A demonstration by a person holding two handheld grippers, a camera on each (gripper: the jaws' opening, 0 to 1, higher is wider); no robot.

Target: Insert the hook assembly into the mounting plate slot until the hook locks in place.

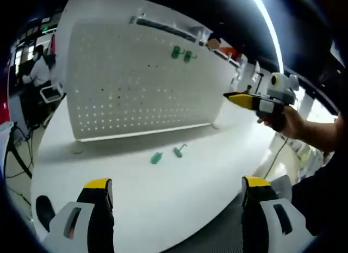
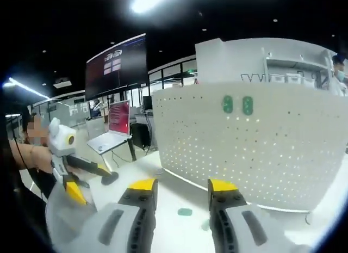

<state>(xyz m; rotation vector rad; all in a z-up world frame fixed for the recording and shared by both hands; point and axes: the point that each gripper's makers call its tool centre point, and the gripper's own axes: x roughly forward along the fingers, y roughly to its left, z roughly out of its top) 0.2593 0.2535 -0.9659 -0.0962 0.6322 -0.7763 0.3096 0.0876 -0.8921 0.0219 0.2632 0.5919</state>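
A white perforated mounting plate [image 1: 141, 84] stands upright on the white table [image 1: 179, 182]. Two green hooks [image 1: 181, 54] hang high on it, side by side; they show as hooks [image 2: 237, 105] in the right gripper view on the plate [image 2: 261, 149]. Two loose green hook parts [image 1: 156, 158] [image 1: 179, 150] lie on the table in front of the plate. One of them is the green part [image 2: 185, 211] between my right jaws' line of sight. My left gripper [image 1: 176, 196] is open, well short of the parts. My right gripper [image 2: 182, 192] is open and holds nothing.
A person's hand [image 1: 291, 122] holds the right gripper [image 1: 255, 102] above the table's right end. The left gripper [image 2: 73, 179] shows at the left of the right gripper view. A laptop [image 2: 113, 134] and a wall screen [image 2: 117, 65] stand behind. The table edge curves near the jaws.
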